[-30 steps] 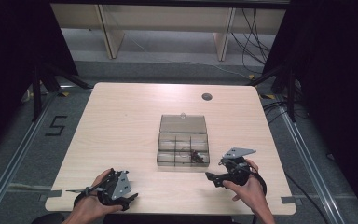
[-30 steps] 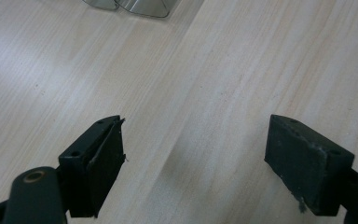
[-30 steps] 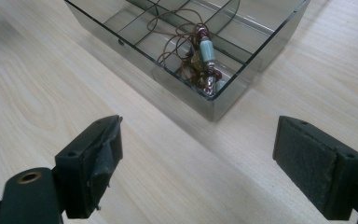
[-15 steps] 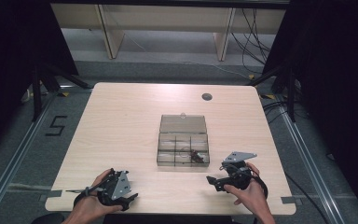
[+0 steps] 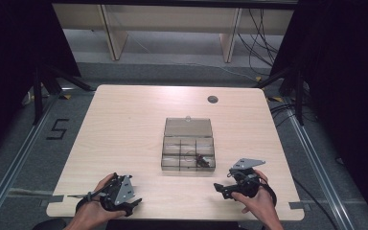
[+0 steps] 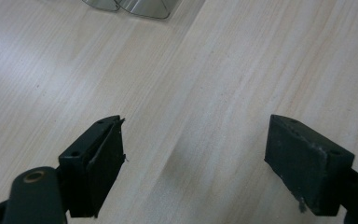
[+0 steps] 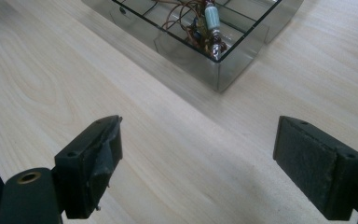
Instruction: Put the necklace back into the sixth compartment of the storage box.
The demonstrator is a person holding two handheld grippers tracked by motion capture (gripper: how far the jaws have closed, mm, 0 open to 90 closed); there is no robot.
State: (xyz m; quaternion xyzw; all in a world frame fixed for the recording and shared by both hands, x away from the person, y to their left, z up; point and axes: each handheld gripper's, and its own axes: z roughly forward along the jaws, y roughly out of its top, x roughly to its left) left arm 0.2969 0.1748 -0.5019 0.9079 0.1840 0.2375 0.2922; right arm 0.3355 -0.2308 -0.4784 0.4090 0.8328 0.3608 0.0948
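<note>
My left gripper and my right gripper both sit low at the table's near edge with jaws spread wide and empty, the clear compartment box, lid open, holding wired parts just beyond the right one

**Lab recording bay, not a home or shop**

Pale wood-grain table stands alone on grey carpet, black curtains hung down both sides. Metal floor rails run along each side of the table. A "5" is taped on the floor. Loose cables trail at the back near bare shelving. Cable grommet is set in the tabletop.
</note>
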